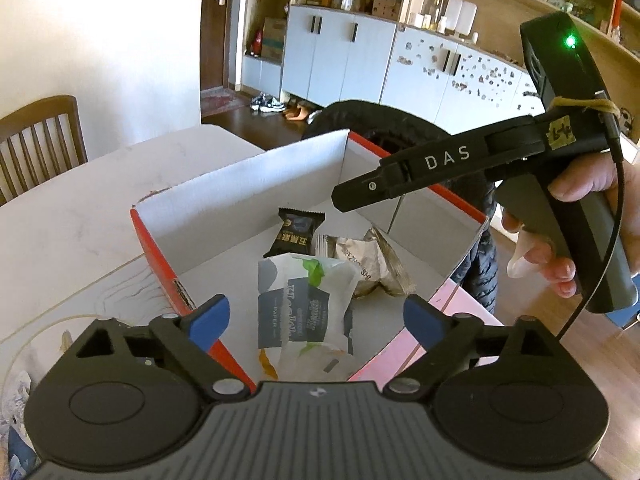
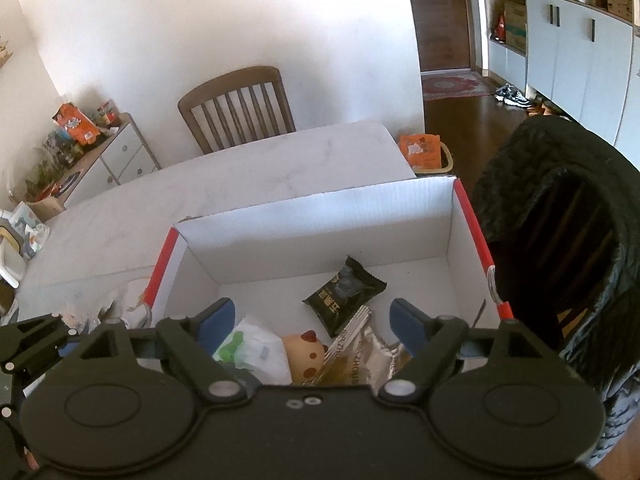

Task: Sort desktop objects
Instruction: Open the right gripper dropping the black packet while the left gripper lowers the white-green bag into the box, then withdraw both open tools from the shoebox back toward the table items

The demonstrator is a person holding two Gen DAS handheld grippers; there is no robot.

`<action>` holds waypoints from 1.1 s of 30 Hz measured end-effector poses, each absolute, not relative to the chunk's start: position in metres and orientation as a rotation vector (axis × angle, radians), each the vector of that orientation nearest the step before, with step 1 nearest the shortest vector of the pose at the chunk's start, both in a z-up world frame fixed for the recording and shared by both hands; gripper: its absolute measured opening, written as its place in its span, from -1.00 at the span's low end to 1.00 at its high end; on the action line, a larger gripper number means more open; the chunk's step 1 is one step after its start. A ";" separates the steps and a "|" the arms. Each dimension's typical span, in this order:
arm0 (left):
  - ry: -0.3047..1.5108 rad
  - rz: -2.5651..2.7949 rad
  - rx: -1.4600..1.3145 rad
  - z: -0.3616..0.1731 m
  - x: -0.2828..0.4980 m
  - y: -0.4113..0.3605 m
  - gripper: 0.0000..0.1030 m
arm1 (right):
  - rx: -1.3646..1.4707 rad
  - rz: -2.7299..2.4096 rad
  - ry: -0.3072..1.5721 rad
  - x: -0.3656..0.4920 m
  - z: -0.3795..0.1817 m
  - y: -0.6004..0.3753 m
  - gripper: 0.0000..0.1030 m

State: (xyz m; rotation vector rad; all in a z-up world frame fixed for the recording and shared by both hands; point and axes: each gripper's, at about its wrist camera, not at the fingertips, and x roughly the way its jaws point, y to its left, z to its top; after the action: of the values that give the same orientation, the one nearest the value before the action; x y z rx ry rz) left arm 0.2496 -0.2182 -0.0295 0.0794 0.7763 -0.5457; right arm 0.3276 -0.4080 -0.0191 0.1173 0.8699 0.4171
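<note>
An open white cardboard box with red edges (image 1: pixel 240 176) (image 2: pixel 320 232) sits on the table. Inside lie a black snack packet (image 1: pixel 298 232) (image 2: pixel 344 296), a crumpled silver wrapper (image 1: pixel 372 268) (image 2: pixel 368 356), a white packet with green print (image 1: pixel 308 304) (image 2: pixel 252 348) and a beige toy with red spots (image 2: pixel 306 350). My left gripper (image 1: pixel 316 320) hovers over the white packet, open, its blue pads clear of it. My right gripper (image 2: pixel 312 322) hangs open above the box's near side; in the left wrist view a hand holds it over the box's right wall (image 1: pixel 352 196).
The box rests on a white marble table (image 2: pixel 280 160) with a wooden chair (image 2: pixel 240 108) at its far side. A black jacket (image 2: pixel 560 220) drapes over a chair right of the box. An orange bag in a basket (image 2: pixel 424 150) stands on the floor.
</note>
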 end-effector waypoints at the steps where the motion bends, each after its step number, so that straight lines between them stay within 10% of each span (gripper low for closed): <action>1: 0.772 -0.545 0.076 -0.028 0.248 -0.216 0.90 | 0.121 0.415 0.866 0.326 -0.018 -0.408 0.66; 33: 0.635 -0.465 -0.080 0.007 0.178 -0.071 0.92 | 0.079 0.485 0.681 0.231 0.022 -0.301 0.96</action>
State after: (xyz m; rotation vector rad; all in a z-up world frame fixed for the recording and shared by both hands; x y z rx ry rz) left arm 0.1779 -0.0707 0.0074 -0.0801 0.6349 -0.4646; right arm 0.2306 -0.3005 0.0217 0.0793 0.6808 0.4853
